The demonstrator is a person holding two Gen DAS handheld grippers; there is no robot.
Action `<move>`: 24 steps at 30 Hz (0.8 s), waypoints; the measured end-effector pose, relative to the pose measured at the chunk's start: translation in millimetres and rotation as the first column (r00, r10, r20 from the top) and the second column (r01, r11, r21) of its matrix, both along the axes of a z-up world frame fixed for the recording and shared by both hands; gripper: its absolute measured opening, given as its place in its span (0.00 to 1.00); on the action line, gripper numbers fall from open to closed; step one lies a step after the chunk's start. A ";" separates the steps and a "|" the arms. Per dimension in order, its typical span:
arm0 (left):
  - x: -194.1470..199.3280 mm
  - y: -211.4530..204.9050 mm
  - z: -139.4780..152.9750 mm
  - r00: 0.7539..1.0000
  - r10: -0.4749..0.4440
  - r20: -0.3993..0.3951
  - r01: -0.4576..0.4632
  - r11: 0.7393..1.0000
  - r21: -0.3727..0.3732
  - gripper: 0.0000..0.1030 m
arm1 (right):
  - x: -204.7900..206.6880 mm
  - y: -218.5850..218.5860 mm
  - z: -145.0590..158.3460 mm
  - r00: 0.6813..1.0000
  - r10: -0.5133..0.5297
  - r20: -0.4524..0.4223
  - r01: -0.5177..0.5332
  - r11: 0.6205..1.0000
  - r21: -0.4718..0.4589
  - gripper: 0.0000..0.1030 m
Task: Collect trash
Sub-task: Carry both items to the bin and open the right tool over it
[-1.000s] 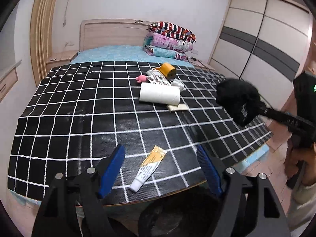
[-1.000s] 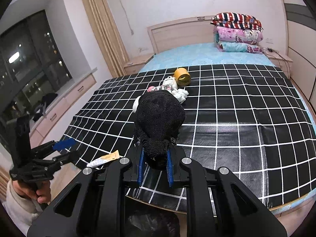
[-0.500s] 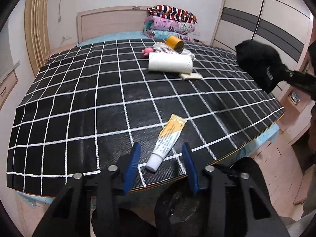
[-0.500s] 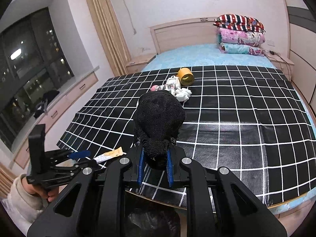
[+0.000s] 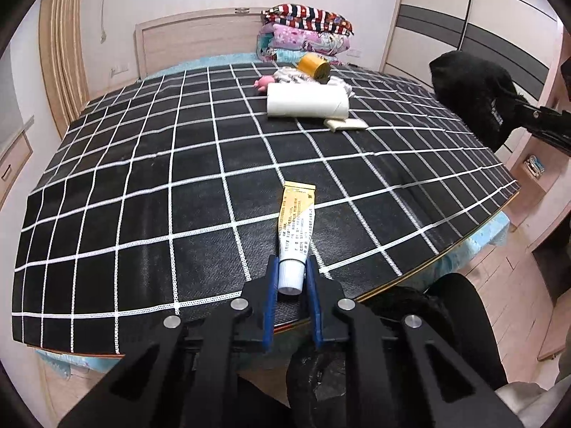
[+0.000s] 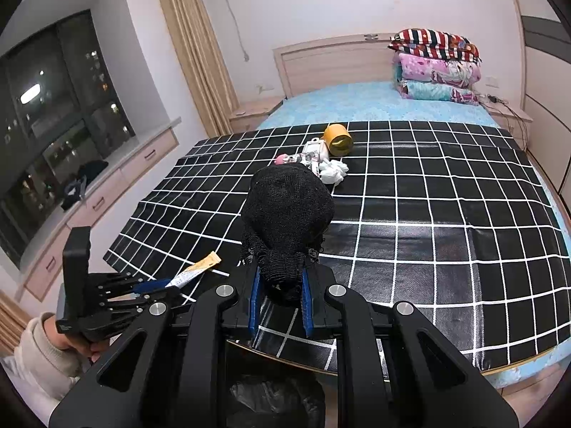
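Observation:
A white and yellow ointment tube point(image 5: 295, 227) lies on the black checked cloth point(image 5: 142, 192) near the bed's front edge. My left gripper point(image 5: 291, 278) is shut on the tube's white cap end; the tube also shows in the right wrist view point(image 6: 195, 271). My right gripper point(image 6: 279, 285) is shut on a black knitted hat point(image 6: 287, 210) and holds it above the cloth; the hat also shows in the left wrist view point(image 5: 474, 96). A black bin bag point(image 6: 271, 403) sits below the bed's edge.
At the far middle of the cloth lie a white paper roll point(image 5: 307, 100), a yellow tape roll point(image 5: 314, 66), a pink toy point(image 5: 263, 83), crumpled tissue point(image 6: 333, 171) and a small white packet point(image 5: 348, 125). Folded quilts point(image 5: 305, 34) are stacked by the headboard. A wardrobe point(image 5: 464, 32) stands at the right.
My left gripper moved down and forward to the tube and closed on its cap end. The right gripper kept hold of the hat and barely moved.

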State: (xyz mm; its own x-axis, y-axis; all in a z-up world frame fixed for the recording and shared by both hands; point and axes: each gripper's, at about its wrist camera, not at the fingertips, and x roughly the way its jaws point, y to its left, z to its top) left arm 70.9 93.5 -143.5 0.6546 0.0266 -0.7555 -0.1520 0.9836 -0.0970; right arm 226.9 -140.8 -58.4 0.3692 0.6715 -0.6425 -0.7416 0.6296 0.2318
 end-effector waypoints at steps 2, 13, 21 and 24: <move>-2.6 -3.6 5.9 1.000 -0.008 0.015 0.008 1.000 0.003 0.15 | -3.5 -1.9 0.8 1.000 0.001 0.003 -0.001 1.000 0.002 0.18; -37.3 -38.8 44.3 0.989 -0.105 0.104 0.105 0.994 0.006 0.15 | -33.3 -22.3 2.0 1.000 0.020 0.008 -0.020 1.000 -0.008 0.18; -70.8 -63.1 41.5 0.985 -0.154 0.083 0.155 0.988 -0.012 0.15 | -62.2 -36.8 -14.7 0.998 0.045 -0.032 -0.046 0.999 -0.027 0.18; -79.9 -67.8 32.5 0.986 -0.155 0.057 0.156 0.987 -0.023 0.15 | -73.9 -40.7 -24.3 0.996 0.067 -0.051 -0.069 0.997 -0.045 0.18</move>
State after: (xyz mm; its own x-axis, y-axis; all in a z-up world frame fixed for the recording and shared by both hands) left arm -9.0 25.8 -111.0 0.6900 -0.0988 -0.7170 0.0090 0.9917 -0.1281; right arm 153.0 -181.5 -82.7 0.2907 0.6629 -0.6899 -0.7713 0.5891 0.2411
